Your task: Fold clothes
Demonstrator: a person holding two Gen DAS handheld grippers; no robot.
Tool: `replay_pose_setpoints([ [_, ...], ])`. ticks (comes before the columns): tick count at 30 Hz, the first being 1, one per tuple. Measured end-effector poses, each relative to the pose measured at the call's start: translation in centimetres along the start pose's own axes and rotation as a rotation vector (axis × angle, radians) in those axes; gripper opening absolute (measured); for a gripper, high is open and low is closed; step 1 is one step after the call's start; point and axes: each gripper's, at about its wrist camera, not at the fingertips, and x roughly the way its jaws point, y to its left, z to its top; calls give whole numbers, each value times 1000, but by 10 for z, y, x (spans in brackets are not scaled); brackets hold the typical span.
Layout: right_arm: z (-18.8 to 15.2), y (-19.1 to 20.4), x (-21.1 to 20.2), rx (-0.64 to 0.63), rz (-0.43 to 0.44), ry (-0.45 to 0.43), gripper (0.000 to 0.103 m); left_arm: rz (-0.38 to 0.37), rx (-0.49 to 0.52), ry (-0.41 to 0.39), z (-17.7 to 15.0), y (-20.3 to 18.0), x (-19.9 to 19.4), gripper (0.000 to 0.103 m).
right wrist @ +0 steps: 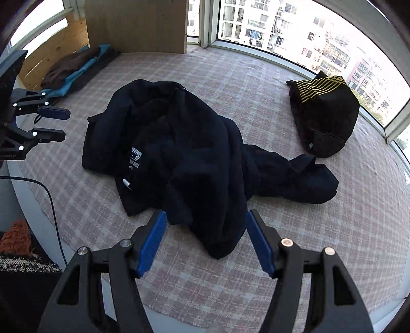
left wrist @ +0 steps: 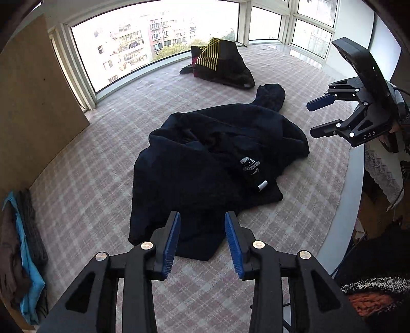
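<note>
A crumpled dark navy garment point(left wrist: 212, 164) point(right wrist: 184, 153) lies in a heap in the middle of the checked cloth surface point(left wrist: 89, 179) point(right wrist: 320, 230). A white printed label point(left wrist: 249, 166) point(right wrist: 134, 156) faces up, and one sleeve trails off to the side. My left gripper point(left wrist: 203, 215) point(right wrist: 66, 124) hovers open at the garment's near hem, holding nothing. My right gripper point(right wrist: 207, 212) point(left wrist: 311, 120) is open too, over the garment's near edge on the other side, with nothing between its blue pads point(right wrist: 151, 246).
A black pile with yellow stripes point(left wrist: 220, 61) point(right wrist: 325, 112) sits by the windows. A stack of brown, blue and grey clothes point(left wrist: 23, 256) point(right wrist: 74, 69) lies beside a wooden board point(left wrist: 33, 102) point(right wrist: 135, 23). The surface's white edge point(left wrist: 353, 179) and a cable point(right wrist: 51, 205) are near me.
</note>
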Motion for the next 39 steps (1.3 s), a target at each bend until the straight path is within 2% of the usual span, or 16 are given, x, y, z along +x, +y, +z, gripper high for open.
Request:
replay_pose_setpoints([
  [3, -2, 12, 21, -65, -6, 9, 64, -5, 46, 52, 10, -6, 25, 38],
  [7, 8, 25, 56, -144, -24, 61, 64, -7, 49, 118, 27, -4, 61, 36],
  [8, 10, 25, 65, -153, -46, 76, 64, -20, 41, 130, 30, -3, 68, 30],
  [9, 12, 24, 73, -161, -69, 91, 59, -31, 32, 143, 32, -2, 73, 17],
  [10, 14, 19, 78, -136, -64, 106, 46, -41, 19, 153, 33, 0, 77, 9],
  [11, 15, 13, 82, -104, -53, 120, 7, -59, 2, 156, 33, 3, 77, 4],
  [14, 22, -6, 73, -8, 24, 109, 8, -93, -50, 115, 29, 17, 62, 3],
  [17, 31, -21, 37, 23, 46, 33, 8, -89, -146, 47, 23, 43, 27, 3],
  [21, 49, -48, -20, 72, 85, -76, 8, 14, -206, -21, 12, 87, -19, 3],
  [24, 69, -80, -32, 121, 54, -124, 8, 109, -230, -14, 11, 123, -20, 3],
  [27, 99, -104, -8, 149, -34, -121, 8, 167, -229, 29, 22, 158, 13, 4],
  [30, 122, -133, 57, 195, -131, -20, 11, 240, -275, 92, 28, 189, 58, 8],
  [31, 126, -141, 78, 212, -148, 38, 11, 253, -291, 111, 27, 196, 65, 8],
  [34, 121, -143, 86, 225, -135, 41, 13, 240, -328, 109, 18, 198, 59, 10],
  [37, 111, -124, 63, 186, -124, -8, 28, 244, -273, 57, 16, 169, 30, 13],
  [39, 103, -111, 52, 156, -112, -31, 57, 235, -226, 9, 23, 144, 14, 32],
])
